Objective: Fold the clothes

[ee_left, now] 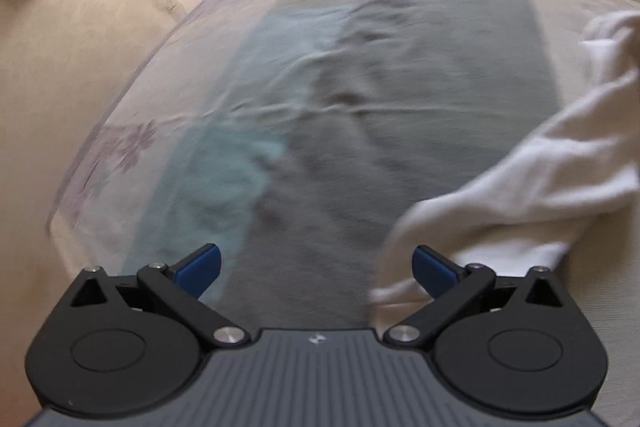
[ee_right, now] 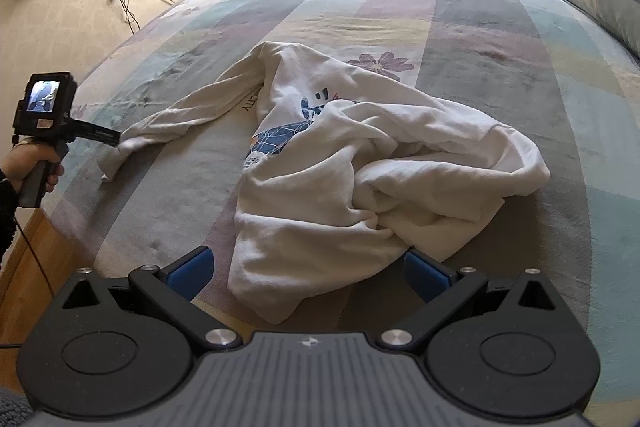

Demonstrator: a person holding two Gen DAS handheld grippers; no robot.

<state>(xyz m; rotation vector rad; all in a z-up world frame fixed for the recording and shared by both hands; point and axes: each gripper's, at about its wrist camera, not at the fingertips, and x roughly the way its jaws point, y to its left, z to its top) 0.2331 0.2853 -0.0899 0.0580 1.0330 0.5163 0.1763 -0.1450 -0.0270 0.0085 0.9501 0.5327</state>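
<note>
White sweatshirt (ee_right: 360,163) lies crumpled mid-bed (ee_right: 500,39), one sleeve (ee_right: 168,123) flung toward 9 o'clock. Left hand-held gripper (ee_left: 316,269) and right hand-held gripper (ee_right: 308,275) both spread, empty. Judged step: spreading flat; next, pinch hem and sleeve.

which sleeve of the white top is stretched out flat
The sleeve reaching toward the left gripper lies stretched out; the other is lost in the bunched folds.

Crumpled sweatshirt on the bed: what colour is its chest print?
Mostly navy blue on the white sweatshirt; clearest in the right wrist view.
</note>
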